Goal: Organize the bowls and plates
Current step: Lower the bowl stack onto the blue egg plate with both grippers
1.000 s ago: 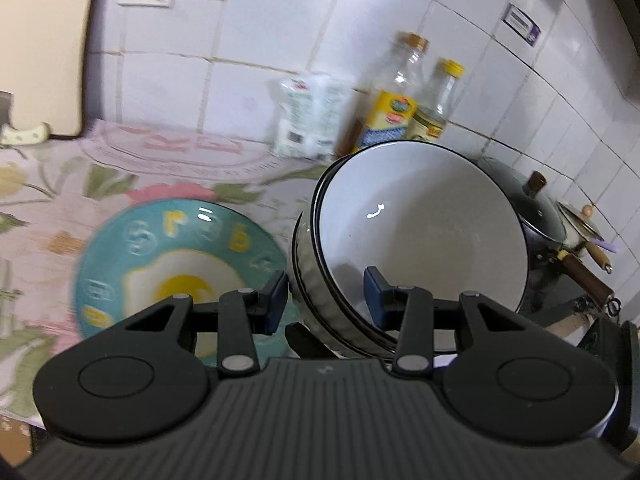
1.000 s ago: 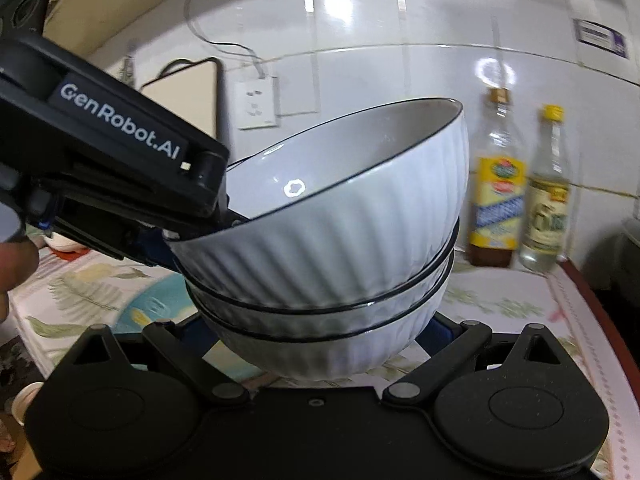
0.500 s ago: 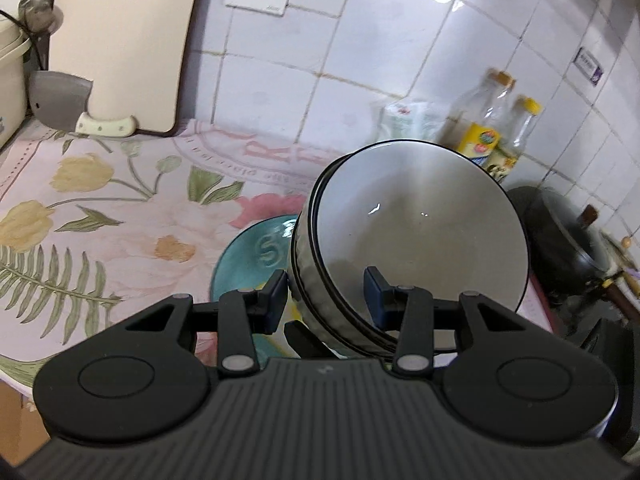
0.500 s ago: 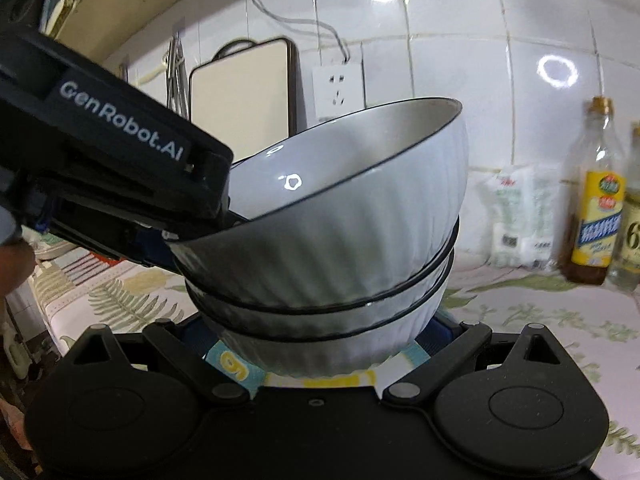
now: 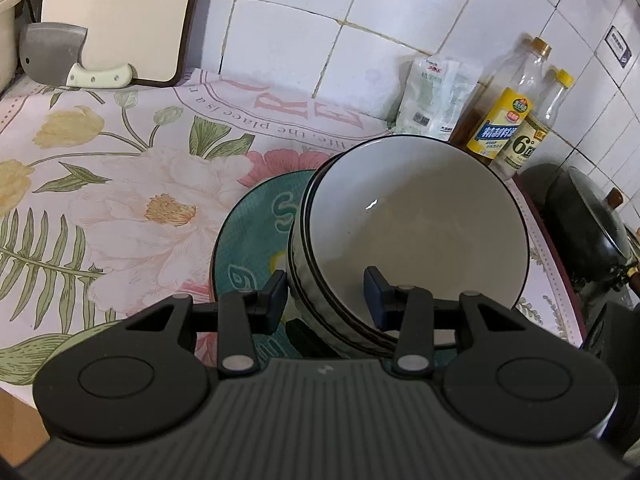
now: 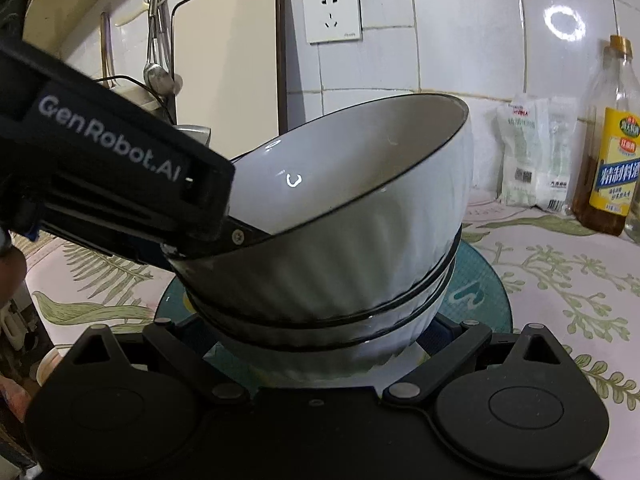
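Observation:
A stack of three white ribbed bowls with black rims (image 5: 416, 236) is held tilted over a teal plate (image 5: 252, 236) on the flowered counter. My left gripper (image 5: 326, 300) is shut on the stack's near rim, one finger inside and one outside. In the right wrist view the stack (image 6: 344, 248) fills the middle above the teal plate (image 6: 480, 292). My right gripper (image 6: 320, 344) clasps the bottom bowl from both sides; its fingertips are mostly hidden by the bowl. The left gripper's black body (image 6: 100, 168) shows at left.
A cutting board (image 5: 116, 16) and a cleaver (image 5: 60, 56) lean at the back left. A white packet (image 5: 436, 100) and two bottles (image 5: 512, 108) stand at the tiled wall. A dark lidded pot (image 5: 588, 224) sits at the right. A wall socket (image 6: 332, 12) is above.
Both grippers have carried the bowl stack left and down over the teal plate. The bottles have slid to the right in both views. The grips have not changed.

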A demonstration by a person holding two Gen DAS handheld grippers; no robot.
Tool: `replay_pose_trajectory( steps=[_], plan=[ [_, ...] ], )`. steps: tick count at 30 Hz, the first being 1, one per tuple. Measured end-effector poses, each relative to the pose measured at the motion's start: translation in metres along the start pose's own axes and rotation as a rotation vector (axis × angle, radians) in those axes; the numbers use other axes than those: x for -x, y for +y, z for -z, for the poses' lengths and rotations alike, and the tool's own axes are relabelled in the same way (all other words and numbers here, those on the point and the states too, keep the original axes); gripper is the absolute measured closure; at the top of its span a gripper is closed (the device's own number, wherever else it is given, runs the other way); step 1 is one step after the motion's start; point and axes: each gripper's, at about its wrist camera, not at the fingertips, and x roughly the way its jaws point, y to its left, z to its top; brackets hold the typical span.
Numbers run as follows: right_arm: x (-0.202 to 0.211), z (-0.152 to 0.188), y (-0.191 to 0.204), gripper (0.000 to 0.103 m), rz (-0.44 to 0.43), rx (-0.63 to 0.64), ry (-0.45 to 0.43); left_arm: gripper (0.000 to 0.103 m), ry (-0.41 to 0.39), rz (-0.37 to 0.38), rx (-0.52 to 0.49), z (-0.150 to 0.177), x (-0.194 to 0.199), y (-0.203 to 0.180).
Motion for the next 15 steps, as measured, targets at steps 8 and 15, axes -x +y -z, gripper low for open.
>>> replay_pose_trajectory(
  steps=[8, 15],
  plan=[
    [-0.0055, -0.0022, -0.0020, 0.003, -0.002, -0.017, 0.013, 0.063, -0.001, -0.010, 0.013, -0.0032, -0.0030, -0.0008],
    [-0.0018, 0.0002, -0.0036, 0.002, -0.014, -0.037, 0.024, 0.061, -0.009, -0.042, 0.039, -0.0058, -0.0016, 0.0013]
  ],
)
